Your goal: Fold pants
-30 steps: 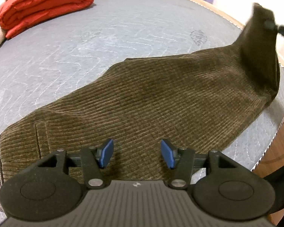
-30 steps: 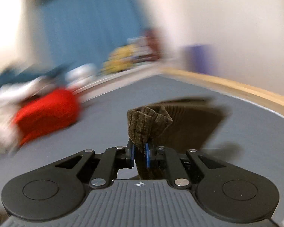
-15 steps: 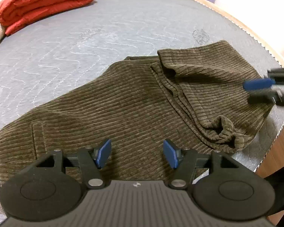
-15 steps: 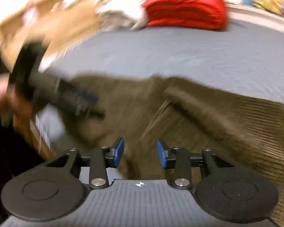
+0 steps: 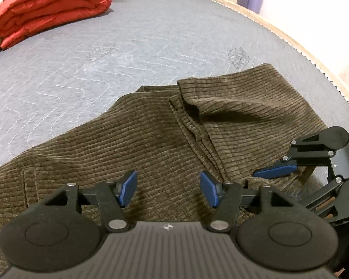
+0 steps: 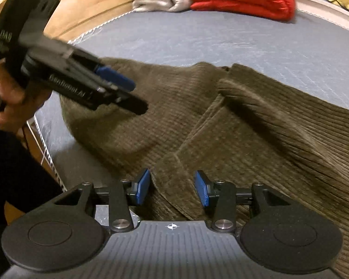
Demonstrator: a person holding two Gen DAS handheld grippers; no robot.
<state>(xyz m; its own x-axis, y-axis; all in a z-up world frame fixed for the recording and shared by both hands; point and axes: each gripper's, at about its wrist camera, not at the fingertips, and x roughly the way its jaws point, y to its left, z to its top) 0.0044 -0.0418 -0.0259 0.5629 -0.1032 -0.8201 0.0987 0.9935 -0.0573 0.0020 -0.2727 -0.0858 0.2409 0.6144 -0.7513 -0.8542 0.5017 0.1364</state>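
Two claws (image 5: 167, 189) (image 6: 172, 190) apart, right just opened, pants (image 5: 151, 134) hem doubled near mattress (image 5: 128, 46) edge

Just ahead of the left gripper (image 5: 167, 189), whose blue pads stand apart with nothing between them, brown corduroy pants (image 5: 132, 139) lie on a grey quilted mattress (image 5: 104, 53). Ahead and to its right, one end of the pants is folded back over the rest. Close on its right, the right gripper (image 5: 275, 171) hangs over that folded edge. Far ahead to the left sits a folded red duvet (image 5: 48, 7).
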